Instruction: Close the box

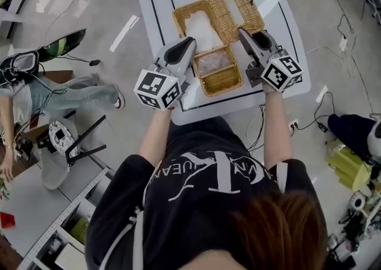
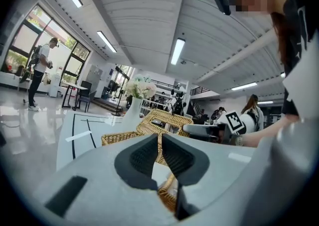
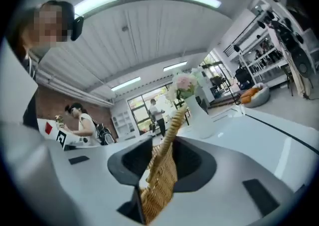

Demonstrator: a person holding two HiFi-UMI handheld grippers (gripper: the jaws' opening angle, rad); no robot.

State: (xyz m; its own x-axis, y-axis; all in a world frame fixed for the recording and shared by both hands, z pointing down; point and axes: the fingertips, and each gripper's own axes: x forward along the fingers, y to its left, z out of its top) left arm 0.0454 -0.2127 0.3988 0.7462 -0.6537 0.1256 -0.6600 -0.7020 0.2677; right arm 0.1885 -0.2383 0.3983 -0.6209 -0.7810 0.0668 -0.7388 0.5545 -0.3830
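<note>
**Wicker box [image 1: 221,87] lies open on the white table [image 1: 280,19], at the person's 12 o'clock.**
The left gripper [image 1: 190,41], at the box's 9 o'clock, is pinched on the side wall. The right gripper [image 1: 241,31], at 3 o'clock, stands spread, with the lid [image 1: 238,1] edge between its pads (not pressed).

Left tongs [image 2: 159,140] clamped, right tongs [image 3: 163,145] apart.
</note>
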